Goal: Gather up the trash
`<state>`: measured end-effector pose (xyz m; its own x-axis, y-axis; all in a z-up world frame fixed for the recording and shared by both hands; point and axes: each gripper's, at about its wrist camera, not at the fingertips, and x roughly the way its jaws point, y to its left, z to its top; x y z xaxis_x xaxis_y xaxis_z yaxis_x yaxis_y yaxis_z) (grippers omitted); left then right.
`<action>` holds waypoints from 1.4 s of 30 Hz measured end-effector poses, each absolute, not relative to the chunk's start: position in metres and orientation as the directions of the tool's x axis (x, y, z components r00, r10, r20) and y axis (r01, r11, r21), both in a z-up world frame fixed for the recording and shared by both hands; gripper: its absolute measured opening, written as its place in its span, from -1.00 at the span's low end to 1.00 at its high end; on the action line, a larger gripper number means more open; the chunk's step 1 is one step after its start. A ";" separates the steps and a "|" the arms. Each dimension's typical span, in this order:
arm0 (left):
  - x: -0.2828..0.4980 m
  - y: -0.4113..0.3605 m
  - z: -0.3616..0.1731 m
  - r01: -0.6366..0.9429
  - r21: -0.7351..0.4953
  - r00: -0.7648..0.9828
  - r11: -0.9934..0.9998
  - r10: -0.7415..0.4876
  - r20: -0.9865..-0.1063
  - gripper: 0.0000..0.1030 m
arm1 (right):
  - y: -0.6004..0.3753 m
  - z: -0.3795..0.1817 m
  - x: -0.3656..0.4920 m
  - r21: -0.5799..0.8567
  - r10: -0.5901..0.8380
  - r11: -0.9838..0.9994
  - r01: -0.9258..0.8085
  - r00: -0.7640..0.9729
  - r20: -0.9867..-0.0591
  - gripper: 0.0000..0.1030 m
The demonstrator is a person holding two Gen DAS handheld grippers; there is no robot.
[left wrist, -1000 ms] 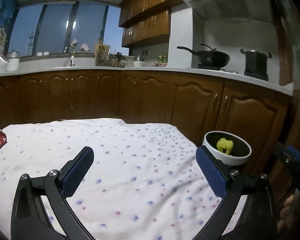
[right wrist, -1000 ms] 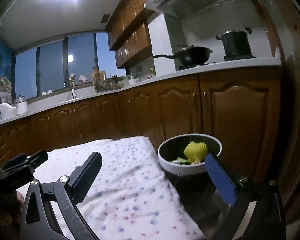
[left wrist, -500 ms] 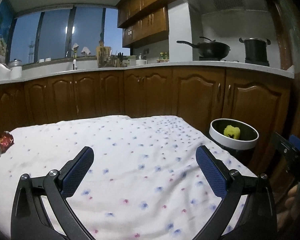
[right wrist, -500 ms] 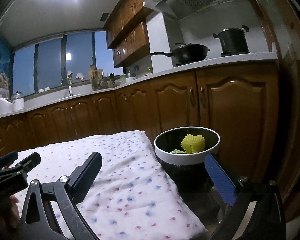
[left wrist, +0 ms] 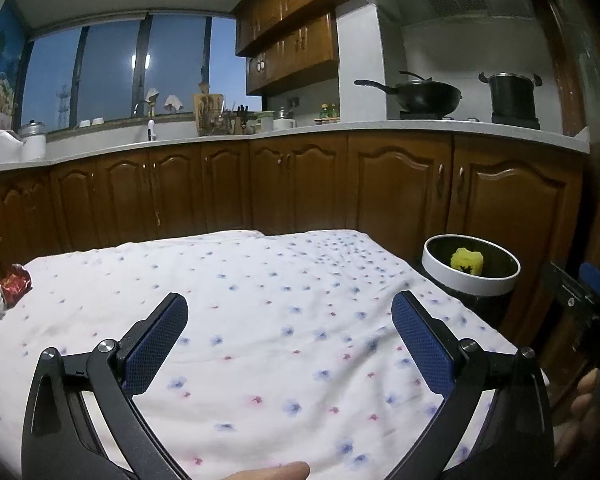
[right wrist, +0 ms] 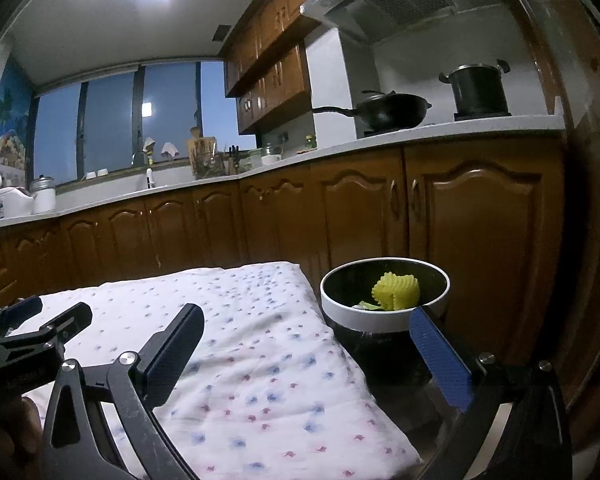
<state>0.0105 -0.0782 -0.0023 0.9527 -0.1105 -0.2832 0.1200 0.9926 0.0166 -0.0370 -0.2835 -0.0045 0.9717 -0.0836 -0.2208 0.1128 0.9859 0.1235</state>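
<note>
Both tongs lower now, left tongs (left wrist: 286, 344) and right tongs (right wrist: 306, 344) spread apart, empty; no legible writing.

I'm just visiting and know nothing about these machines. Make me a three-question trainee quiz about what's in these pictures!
1. True or false: the left gripper is open and holds nothing.
2. Multiple choice: the yellow crinkled piece lies A) on the flowered cloth, B) in the white-rimmed bin, C) on the counter.
3. Fill in: the red wrapper lies near the cloth's ____ edge in the left wrist view.

Key: 1 true; 2 B; 3 left.
</note>
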 end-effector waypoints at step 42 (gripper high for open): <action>0.014 -0.071 -0.002 0.132 0.019 0.948 0.991 -0.120 -0.295 1.00 | -0.281 -0.006 -0.037 0.127 -0.079 0.986 0.110 0.971 -0.227 1.00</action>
